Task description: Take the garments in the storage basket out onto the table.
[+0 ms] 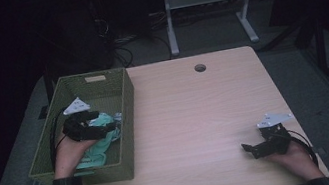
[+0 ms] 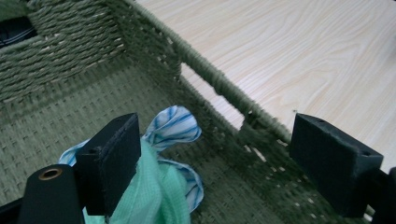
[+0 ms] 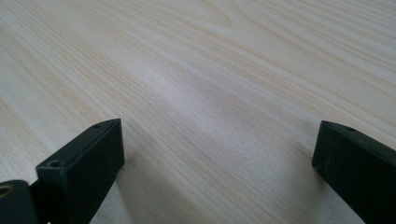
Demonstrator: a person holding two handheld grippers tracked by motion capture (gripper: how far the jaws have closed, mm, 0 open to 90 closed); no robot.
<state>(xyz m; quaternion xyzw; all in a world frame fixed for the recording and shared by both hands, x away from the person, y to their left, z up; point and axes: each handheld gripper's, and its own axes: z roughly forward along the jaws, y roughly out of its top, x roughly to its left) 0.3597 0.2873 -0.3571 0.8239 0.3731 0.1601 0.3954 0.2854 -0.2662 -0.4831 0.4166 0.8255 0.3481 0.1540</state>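
Note:
A green woven basket (image 1: 125, 96) stands on the left side of the wooden table (image 1: 196, 112). Inside it lie a mint-green cloth (image 2: 156, 196) and a blue-and-white striped cloth (image 2: 173, 125), bunched together. My left gripper (image 1: 109, 125) hovers inside the basket just over the cloths (image 1: 104, 138). In the left gripper view it (image 2: 219, 158) is open wide; the mint cloth brushes the inner face of one jaw and nothing is clamped. My right gripper (image 1: 249, 151) sits low over the table near the front right, open (image 3: 217, 158), with bare wood between its jaws.
The basket's right wall (image 2: 215, 79) runs close beside my left gripper. A round cable hole (image 1: 200, 68) is in the table's far edge. Beyond the table stand a metal desk frame (image 1: 170, 25) and floor cables (image 1: 119, 44).

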